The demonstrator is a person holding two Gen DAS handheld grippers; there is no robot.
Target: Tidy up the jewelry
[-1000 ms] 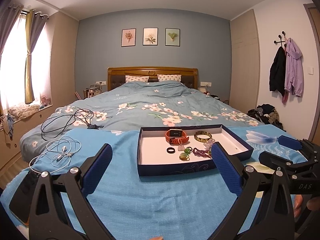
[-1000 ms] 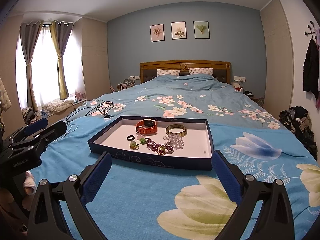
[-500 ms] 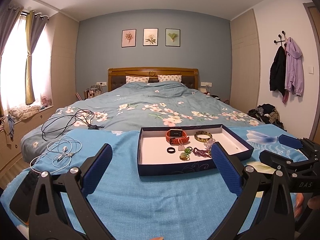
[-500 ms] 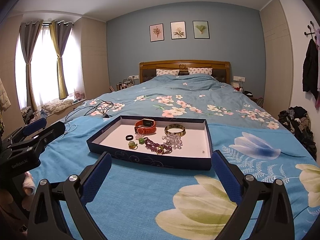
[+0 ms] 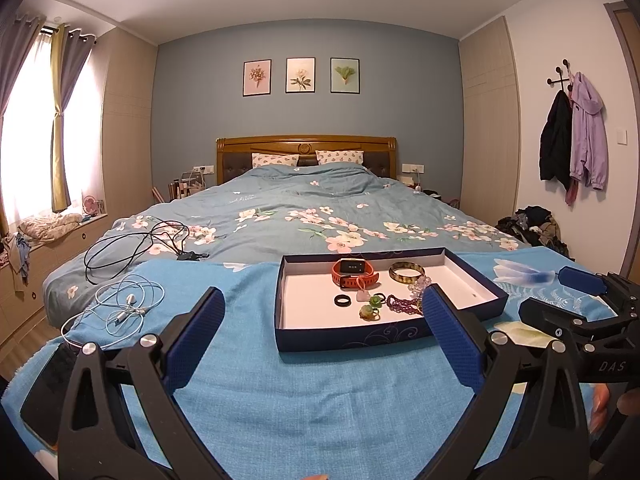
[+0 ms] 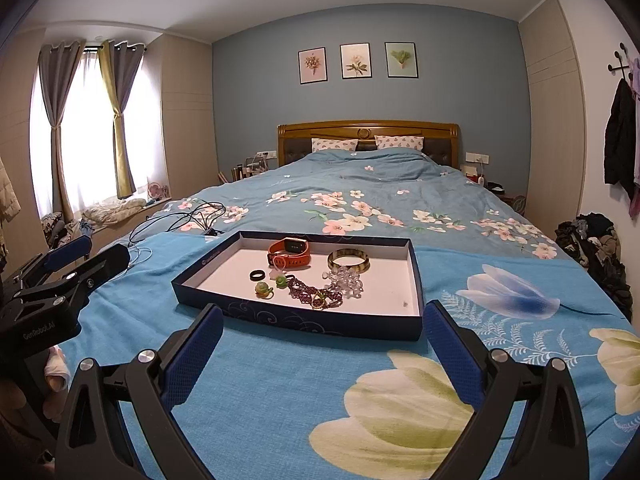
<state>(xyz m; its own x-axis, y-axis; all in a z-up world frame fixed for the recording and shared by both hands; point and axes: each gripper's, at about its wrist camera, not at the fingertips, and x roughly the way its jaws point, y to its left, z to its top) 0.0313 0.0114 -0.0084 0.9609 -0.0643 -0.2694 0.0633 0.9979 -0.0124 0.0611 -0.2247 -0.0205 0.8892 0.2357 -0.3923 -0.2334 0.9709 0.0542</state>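
Note:
A dark blue tray with a white floor lies on the blue blanket. In it lie an orange watch, a brown-green bangle, a black ring, green rings, a purple bead necklace and clear beads. My left gripper is open and empty, just in front of the tray. My right gripper is open and empty, at the tray's near edge.
White earphones and a black cable lie on the bed left of the tray. A dark phone lies at the blanket's left edge. The floral duvet stretches behind. Clothes pile on the floor at right.
Both grippers have crept slightly; in the right wrist view the tray has shifted a little left and nearer. Nothing was taken or let go.

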